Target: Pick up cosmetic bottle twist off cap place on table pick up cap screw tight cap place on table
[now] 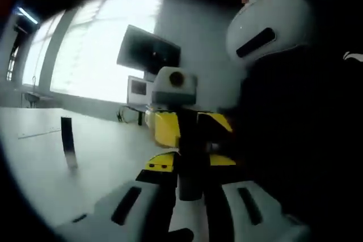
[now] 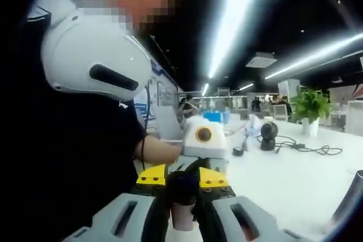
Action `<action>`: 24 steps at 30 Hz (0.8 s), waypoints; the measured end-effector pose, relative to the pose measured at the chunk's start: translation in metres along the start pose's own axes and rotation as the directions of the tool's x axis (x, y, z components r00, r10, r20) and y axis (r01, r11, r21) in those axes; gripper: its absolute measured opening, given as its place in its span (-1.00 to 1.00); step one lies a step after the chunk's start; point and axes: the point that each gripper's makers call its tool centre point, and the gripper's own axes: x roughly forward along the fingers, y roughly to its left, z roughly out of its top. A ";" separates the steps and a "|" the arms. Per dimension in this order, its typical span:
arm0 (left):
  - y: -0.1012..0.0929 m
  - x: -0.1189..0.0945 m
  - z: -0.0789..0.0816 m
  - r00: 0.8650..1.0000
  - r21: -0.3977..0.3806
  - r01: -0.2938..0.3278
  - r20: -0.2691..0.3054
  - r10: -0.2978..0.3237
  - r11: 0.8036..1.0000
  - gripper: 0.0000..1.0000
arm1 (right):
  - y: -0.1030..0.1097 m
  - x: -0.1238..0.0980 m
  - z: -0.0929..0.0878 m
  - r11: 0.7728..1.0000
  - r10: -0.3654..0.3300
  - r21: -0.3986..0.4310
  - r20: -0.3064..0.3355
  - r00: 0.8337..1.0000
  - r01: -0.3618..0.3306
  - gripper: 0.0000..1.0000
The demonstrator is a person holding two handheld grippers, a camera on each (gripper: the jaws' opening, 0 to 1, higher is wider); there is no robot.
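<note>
The cosmetic bottle (image 2: pixel 182 215), pale body w/ dark cap (image 2: pixel 182 188), sits between the two grippers held up above the white table (image 2: pixel 295 179), in front of the person's dark shirt (image 2: pixel 74 157). In the right gripper view the right gripper (image 2: pixel 182 219) has its jaws closed in on the bottle body, w/ the left gripper's yellow-tipped jaws opposite, around the cap. In the left gripper view the left gripper (image 1: pixel 190 196) clamps the dark cap end (image 1: pixel 190 157); a dark upright piece (image 1: pixel 68 140) stands apart on the table.

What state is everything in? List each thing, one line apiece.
cosmetic bottle: held between both hand-held grippers
cap: on the bottle
left hand-held gripper: shut on the cosmetic bottle
right hand-held gripper: shut on the cosmetic bottle
monitor: screen dark
</note>
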 end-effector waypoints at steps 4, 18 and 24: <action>0.004 -0.001 -0.002 1.000 0.011 -0.027 0.004 0.027 1.000 -0.84 | -0.001 -0.001 -0.002 0.999 -0.013 -0.029 0.010 1.000 0.013 -0.76; 0.056 -0.012 -0.010 0.918 0.034 -0.390 0.088 0.386 0.920 -0.84 | -0.050 -0.023 0.007 0.951 -0.310 0.032 0.132 0.941 0.309 -0.35; 0.074 -0.017 -0.014 0.868 0.037 -0.494 0.081 0.490 0.869 -0.83 | -0.060 -0.030 0.010 0.912 -0.407 0.022 0.148 0.901 0.409 -0.35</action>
